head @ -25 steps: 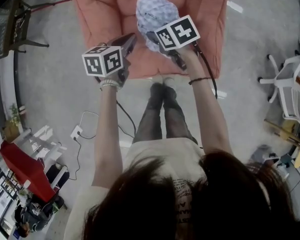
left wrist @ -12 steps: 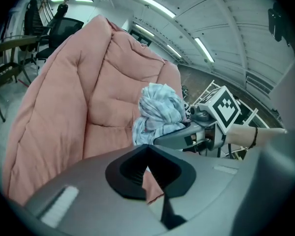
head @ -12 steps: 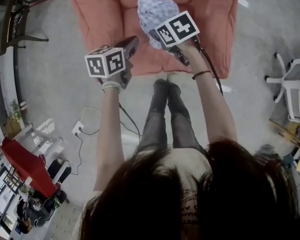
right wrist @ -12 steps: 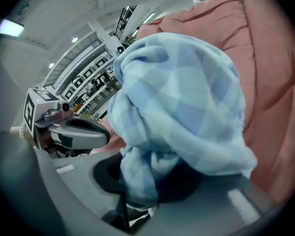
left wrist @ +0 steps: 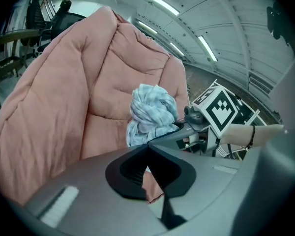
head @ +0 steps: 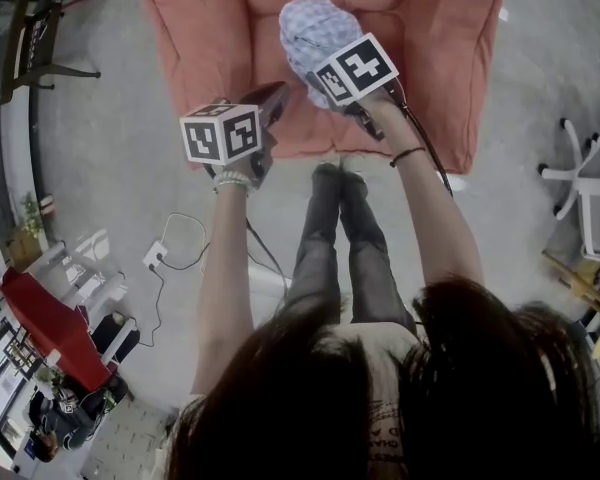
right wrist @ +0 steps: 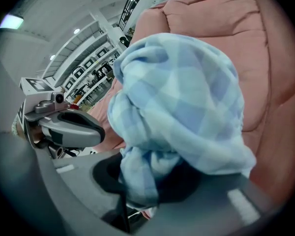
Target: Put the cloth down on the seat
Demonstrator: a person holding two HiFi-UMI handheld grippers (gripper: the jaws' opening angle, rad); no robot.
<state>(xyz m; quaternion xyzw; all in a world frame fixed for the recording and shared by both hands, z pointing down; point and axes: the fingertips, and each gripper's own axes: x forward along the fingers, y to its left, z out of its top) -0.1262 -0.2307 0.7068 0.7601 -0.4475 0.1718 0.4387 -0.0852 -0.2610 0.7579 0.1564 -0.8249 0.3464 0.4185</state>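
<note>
A bunched light-blue checked cloth (head: 315,28) hangs over the seat of the pink padded chair (head: 205,48). My right gripper (head: 320,76) is shut on the cloth's lower end. In the right gripper view the cloth (right wrist: 182,92) fills the middle and hides the fingertips. My left gripper (head: 275,96) hovers over the seat's front left part, just left of the cloth, jaws together and holding nothing. In the left gripper view the cloth (left wrist: 151,112) and the right gripper (left wrist: 184,129) show ahead of my left gripper (left wrist: 148,150), against the chair's cushion (left wrist: 64,107).
The person's legs and shoes (head: 332,183) stand at the chair's front edge. A cable and power strip (head: 155,259) lie on the grey floor at the left. A white office chair base (head: 590,173) stands at the right, and red furniture (head: 45,333) at the lower left.
The cloth stays held over the seat by the right gripper. Both grippers have drifted slightly lower in the head view, and more of the chair shows at the right.
</note>
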